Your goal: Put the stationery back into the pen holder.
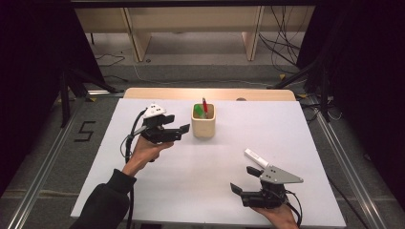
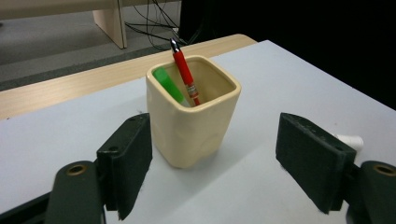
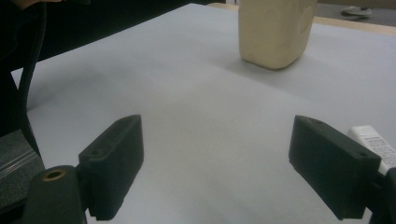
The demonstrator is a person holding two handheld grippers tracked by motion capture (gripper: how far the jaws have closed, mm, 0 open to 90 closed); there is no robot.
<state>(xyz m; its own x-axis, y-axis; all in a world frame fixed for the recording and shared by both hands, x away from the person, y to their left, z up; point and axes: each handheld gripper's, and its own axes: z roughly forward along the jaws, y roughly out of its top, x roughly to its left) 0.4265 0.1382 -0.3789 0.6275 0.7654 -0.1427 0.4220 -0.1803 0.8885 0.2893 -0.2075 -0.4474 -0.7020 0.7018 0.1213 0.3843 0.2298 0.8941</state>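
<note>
White marker [image 1: 256, 158] lies just beside my right tongs [image 1: 244, 183], past the right-hand jaw, long axis slanting away from me; those jaws gape wide, empty. My left tongs [image 1: 177, 125] are spread too, holding nothing, with the cream cup [image 2: 192, 114] standing just ahead between the jaws. Right hand is nearer the marker, I judge.

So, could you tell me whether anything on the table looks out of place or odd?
One thing: a white marker lies loose on the table by the right tool, while the red pen and green marker stand in the cream cup.
</note>
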